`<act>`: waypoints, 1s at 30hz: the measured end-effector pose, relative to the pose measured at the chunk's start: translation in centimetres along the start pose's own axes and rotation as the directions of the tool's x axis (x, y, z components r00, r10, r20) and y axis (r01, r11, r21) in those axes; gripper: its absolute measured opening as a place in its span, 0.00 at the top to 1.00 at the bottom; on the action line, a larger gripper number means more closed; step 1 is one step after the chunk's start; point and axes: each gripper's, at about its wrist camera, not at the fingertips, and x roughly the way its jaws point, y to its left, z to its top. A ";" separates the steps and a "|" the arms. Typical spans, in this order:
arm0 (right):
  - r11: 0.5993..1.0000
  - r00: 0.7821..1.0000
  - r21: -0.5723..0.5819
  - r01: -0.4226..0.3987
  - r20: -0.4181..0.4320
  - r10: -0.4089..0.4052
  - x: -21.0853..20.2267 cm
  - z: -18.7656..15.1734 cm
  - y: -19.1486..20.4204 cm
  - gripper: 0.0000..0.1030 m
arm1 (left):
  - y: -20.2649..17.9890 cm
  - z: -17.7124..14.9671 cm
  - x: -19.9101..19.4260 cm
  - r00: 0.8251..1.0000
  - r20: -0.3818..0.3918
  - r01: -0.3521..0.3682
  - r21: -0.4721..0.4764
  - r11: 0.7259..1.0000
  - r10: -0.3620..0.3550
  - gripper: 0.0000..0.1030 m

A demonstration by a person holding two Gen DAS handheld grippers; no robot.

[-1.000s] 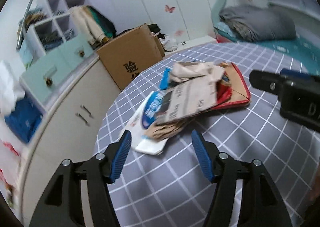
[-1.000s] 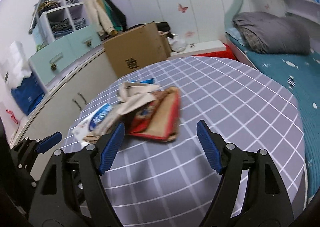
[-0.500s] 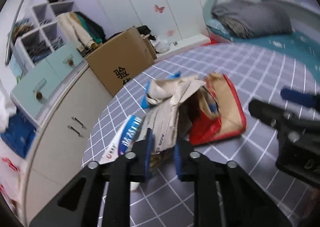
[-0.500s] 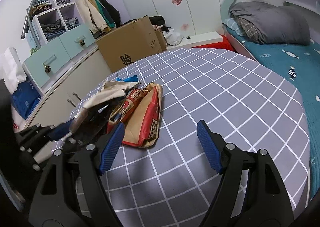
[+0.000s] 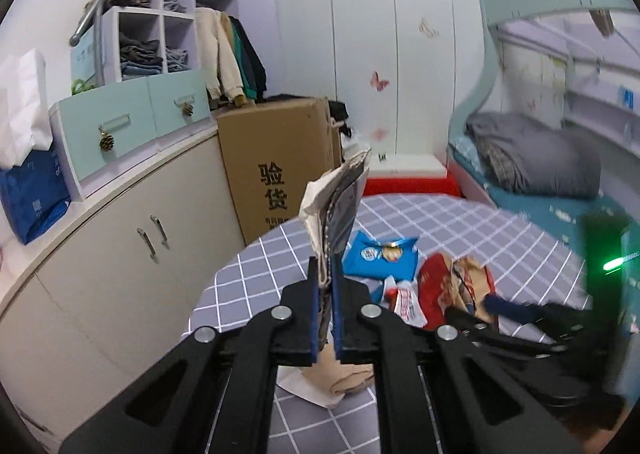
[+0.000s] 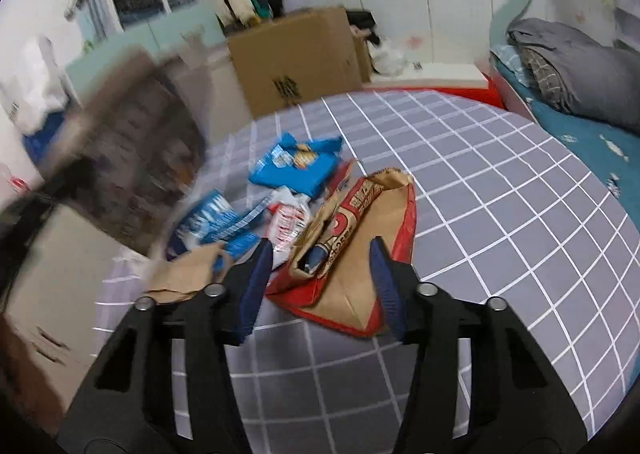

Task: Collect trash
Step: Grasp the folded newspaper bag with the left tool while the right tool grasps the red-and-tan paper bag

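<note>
Paper wad (image 5: pixel 340 210) stands clenched in the left tool (image 5: pixel 327 286), raised above the desk (image 6: pixel 500 182). Right tool (image 6: pixel 320 274), spread wide, straddles the red-brown bag (image 6: pixel 360 254); lower before closing.

Counter (image 6: pixel 500 182): grey cloth, white grid. Snack packet (image 6: pixel 296 164) blue; paper bag (image 6: pixel 360 254) brown, red-edged. Hand-held gripper fingers (image 6: pixel 256 282): blue pads on black. Cardboard box (image 5: pixel 276 170) tan, black characters.

Lifted paper (image 6: pixel 132 150) motion-blurred in right view, right hand-held gripper (image 5: pixel 520 314) blurred at left view's edge
</note>
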 end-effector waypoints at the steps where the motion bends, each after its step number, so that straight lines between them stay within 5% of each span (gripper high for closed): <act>1: 1.000 1.000 -0.007 -0.004 -0.010 0.004 0.3 0.0 0.1 0.68 | 0.3 0.1 -0.3 1.000 0.010 -0.006 -0.006 1.000 0.006 0.95; 6: 1.000 1.000 -0.008 -0.016 -0.015 0.016 0.3 0.2 0.1 0.83 | 1.6 0.3 -1.6 0.999 0.040 -0.009 -0.041 0.999 0.011 0.95; 16: 1.000 0.989 -0.031 0.003 0.150 0.002 -6.1 0.2 2.2 0.84 | 5.7 -0.6 -5.1 0.996 0.081 -0.023 -0.124 0.992 0.033 0.95; 23: 0.983 0.977 -0.139 -0.124 0.159 0.145 -8.3 -0.3 9.4 0.84 | 10.9 -2.5 -7.7 0.992 0.071 -0.086 -0.199 0.976 0.102 0.95; 30: 0.931 0.956 -0.255 -0.261 0.069 0.287 -7.0 -2.7 19.3 0.84 | 18.3 -6.1 -9.2 0.982 -0.014 -0.186 -0.296 0.937 0.190 0.95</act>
